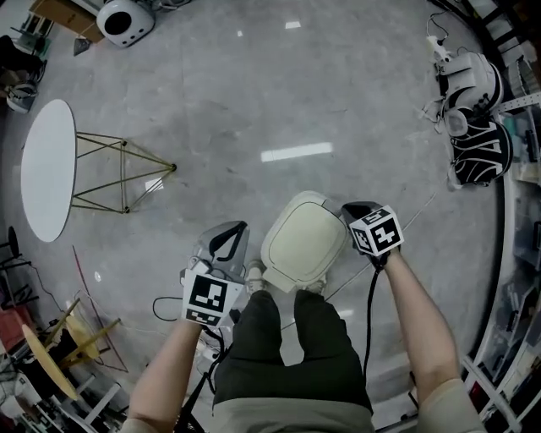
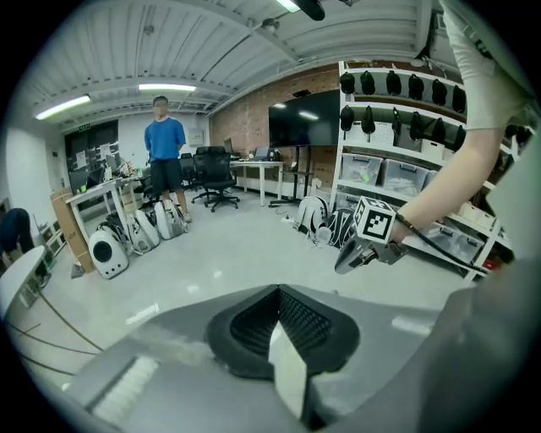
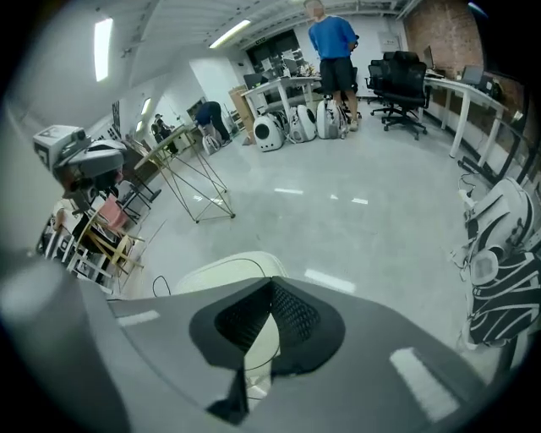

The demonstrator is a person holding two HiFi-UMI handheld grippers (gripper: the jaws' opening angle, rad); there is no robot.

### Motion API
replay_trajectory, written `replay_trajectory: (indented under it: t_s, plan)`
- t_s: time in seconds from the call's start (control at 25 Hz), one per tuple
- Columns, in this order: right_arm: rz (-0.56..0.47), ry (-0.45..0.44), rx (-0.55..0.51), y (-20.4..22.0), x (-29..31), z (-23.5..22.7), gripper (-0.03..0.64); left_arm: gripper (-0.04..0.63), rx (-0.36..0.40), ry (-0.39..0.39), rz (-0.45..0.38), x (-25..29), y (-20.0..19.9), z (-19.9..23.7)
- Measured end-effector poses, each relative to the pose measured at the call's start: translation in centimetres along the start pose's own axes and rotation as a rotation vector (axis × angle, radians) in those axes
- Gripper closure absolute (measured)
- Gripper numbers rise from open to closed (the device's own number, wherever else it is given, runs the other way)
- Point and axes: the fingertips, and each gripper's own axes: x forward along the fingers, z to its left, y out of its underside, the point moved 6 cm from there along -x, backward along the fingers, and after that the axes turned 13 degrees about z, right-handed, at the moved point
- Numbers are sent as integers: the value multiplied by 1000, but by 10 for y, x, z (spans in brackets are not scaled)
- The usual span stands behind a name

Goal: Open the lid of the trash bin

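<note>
No legible text, label, brand, number or sign anywhere.

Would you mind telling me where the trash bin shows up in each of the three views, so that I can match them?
Head view: the trash bin stands at lower centre, seen from above.
Left gripper view: I cannot make it out here.
Right gripper view: its cream lid shows just above the jaws, lower left of centre.
Shared landmark: the white pod on the floor, in all three.
</note>
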Motion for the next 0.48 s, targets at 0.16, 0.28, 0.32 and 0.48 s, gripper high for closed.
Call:
replay_trajectory:
  t_s: [0.16, 0.28, 0.32, 0.48]
  plan:
    - [12, -46, 43, 2, 31, -27, 614, 594, -51, 11, 32, 29, 24, 5]
    - [53, -76, 40, 6, 51, -34, 614, 594, -100, 21, 60, 43, 38, 11]
    - [71, -73, 17, 6, 57, -33, 614, 594, -110, 20, 75, 47, 43, 13]
    - [115, -54, -32, 10, 76, -32, 614, 594, -119, 23, 104, 57, 57, 14]
